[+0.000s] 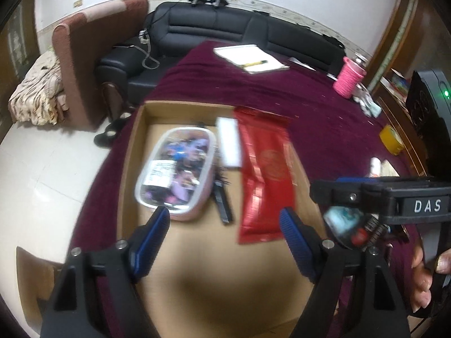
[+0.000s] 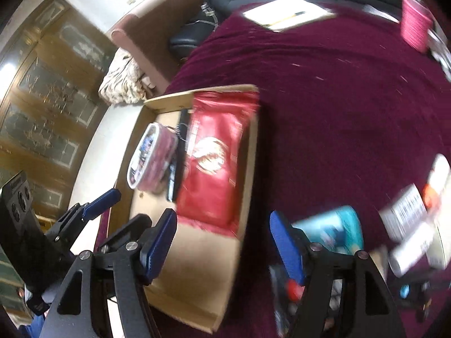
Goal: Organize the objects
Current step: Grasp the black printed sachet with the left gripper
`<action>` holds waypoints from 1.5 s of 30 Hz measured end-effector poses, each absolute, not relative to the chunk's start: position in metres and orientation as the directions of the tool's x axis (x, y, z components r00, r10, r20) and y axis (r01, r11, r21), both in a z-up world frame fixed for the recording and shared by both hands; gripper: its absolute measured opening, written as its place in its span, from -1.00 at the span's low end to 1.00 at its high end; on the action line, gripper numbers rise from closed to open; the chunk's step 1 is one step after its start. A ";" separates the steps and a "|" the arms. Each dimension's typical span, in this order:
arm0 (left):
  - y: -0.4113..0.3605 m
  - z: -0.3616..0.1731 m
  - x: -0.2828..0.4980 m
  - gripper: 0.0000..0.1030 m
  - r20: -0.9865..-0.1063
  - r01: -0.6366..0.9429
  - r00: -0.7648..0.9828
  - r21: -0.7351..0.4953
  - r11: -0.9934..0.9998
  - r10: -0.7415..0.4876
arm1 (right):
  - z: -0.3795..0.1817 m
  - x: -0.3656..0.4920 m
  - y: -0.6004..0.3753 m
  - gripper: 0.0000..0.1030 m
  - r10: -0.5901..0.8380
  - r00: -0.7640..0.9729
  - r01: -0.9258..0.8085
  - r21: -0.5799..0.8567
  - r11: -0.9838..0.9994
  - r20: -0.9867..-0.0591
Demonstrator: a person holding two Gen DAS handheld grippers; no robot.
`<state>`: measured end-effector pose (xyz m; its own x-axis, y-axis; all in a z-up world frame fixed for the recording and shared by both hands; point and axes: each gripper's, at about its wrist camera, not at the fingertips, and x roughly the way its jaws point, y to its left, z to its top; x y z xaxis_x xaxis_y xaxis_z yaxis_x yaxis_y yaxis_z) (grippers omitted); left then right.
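- Nearest in the left wrist view, the left gripper (image 1: 225,219) is seen with its jaws standing wide and nothing between them, above the bare floor of the cardboard box (image 1: 132,146).
- In the right wrist view, the right gripper (image 2: 222,239) is likewise seen wide and empty, hung over the box's near right wall (image 2: 248,169) and the maroon cloth (image 2: 338,98).
- Already laid in the box are a clear lidded container (image 1: 176,169) at the left, a red foil packet (image 1: 265,180) along the right side with its far end over the rim, a white slip (image 1: 229,143) and a dark slim tool (image 1: 222,200) between them.
- The step in hand is judged to be a change-over between placements: both grippers are free, and items are left outside.
- The next move is judged to call for the right gripper to be brought onto the teal package (image 2: 335,231) just beside its right finger, then carried to the free box floor in front.
- Only in the right wrist view are the loose white-labelled items (image 2: 408,219) on the cloth shown; there they are blurred.
- Only in the left wrist view are the yellow tape roll (image 1: 390,139) and a hand (image 1: 422,276) on the right gripper's handle shown.
- Farthest, a notepad with a pencil (image 1: 251,57) and a pink cup (image 1: 348,77) are seen in both views.
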<state>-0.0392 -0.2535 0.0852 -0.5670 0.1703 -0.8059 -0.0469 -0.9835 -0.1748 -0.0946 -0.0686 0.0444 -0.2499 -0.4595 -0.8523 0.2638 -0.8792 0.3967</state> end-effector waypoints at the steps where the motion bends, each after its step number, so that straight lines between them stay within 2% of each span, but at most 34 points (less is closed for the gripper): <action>1: -0.247 0.086 -0.038 0.54 -0.806 -0.056 -0.565 -0.175 -0.983 0.176 | 0.045 -0.091 -0.060 0.44 -0.460 -0.252 0.248 0.403 -0.881 -0.851; 7: -0.198 0.086 -0.032 0.54 -0.808 -0.139 -0.546 -0.174 -0.975 0.222 | 0.050 -0.065 0.018 0.44 -0.450 -0.303 0.112 0.438 -0.892 -0.840; 11: -0.163 0.084 -0.030 0.54 -0.812 -0.211 -0.517 -0.185 -0.960 0.270 | 0.057 -0.046 0.075 0.53 -0.420 -0.359 0.021 0.443 -0.896 -0.833; 16: -0.108 0.083 -0.024 0.54 -0.815 -0.375 -0.462 -0.178 -0.910 0.349 | 0.059 -0.023 0.131 0.55 -0.399 -0.387 -0.075 0.459 -0.885 -0.832; 22: -0.048 0.065 -0.020 0.54 -0.858 -0.573 -0.410 -0.021 -0.820 0.308 | 0.059 0.002 0.166 0.55 -0.379 -0.403 -0.124 0.460 -0.879 -0.833; 26: -0.027 0.054 -0.024 0.54 -0.883 -0.639 -0.394 0.064 -0.767 0.255 | 0.056 0.015 0.186 0.55 -0.365 -0.411 -0.148 0.456 -0.878 -0.836; 28: -0.020 0.046 -0.032 0.34 -0.900 -0.650 -0.369 0.071 -0.756 0.232 | 0.054 0.019 0.191 0.55 -0.368 -0.410 -0.155 0.461 -0.874 -0.835; 29: -0.020 0.042 -0.036 -0.18 -0.908 -0.652 -0.350 0.060 -0.755 0.230 | 0.053 0.020 0.195 0.55 -0.368 -0.410 -0.159 0.463 -0.872 -0.835; 30: -0.019 0.037 -0.043 -0.27 -0.920 -0.652 -0.319 0.041 -0.757 0.225 | 0.052 0.021 0.196 0.55 -0.368 -0.410 -0.162 0.464 -0.871 -0.835; 34: -0.014 0.031 -0.050 -0.24 -0.923 -0.639 -0.315 0.032 -0.768 0.223 | 0.049 0.018 0.205 0.55 -0.373 -0.406 -0.176 0.472 -0.864 -0.834; 36: -0.008 0.024 -0.047 -0.07 -0.925 -0.618 -0.334 0.069 -0.783 0.182 | 0.048 0.011 0.206 0.57 -0.378 -0.404 -0.187 0.479 -0.857 -0.833; 38: 0.003 0.020 -0.037 0.00 -0.912 -0.625 -0.385 0.144 -0.767 0.143 | 0.049 0.001 0.205 0.57 -0.378 -0.404 -0.192 0.482 -0.855 -0.833; 40: 0.003 0.021 -0.032 -0.15 -0.898 -0.594 -0.418 0.158 -0.789 0.135 | 0.049 -0.015 0.203 0.58 -0.368 -0.395 -0.207 0.472 -0.857 -0.842; 42: -0.008 0.026 -0.031 -0.33 -0.896 -0.557 -0.412 0.103 -0.824 0.167 | 0.047 -0.032 0.203 0.71 -0.364 -0.386 -0.241 0.474 -0.847 -0.848; 45: -0.027 0.038 -0.023 -0.37 -0.882 -0.497 -0.430 0.056 -0.866 0.190 | 0.040 -0.060 0.200 0.79 -0.326 -0.350 -0.294 0.434 -0.852 -0.878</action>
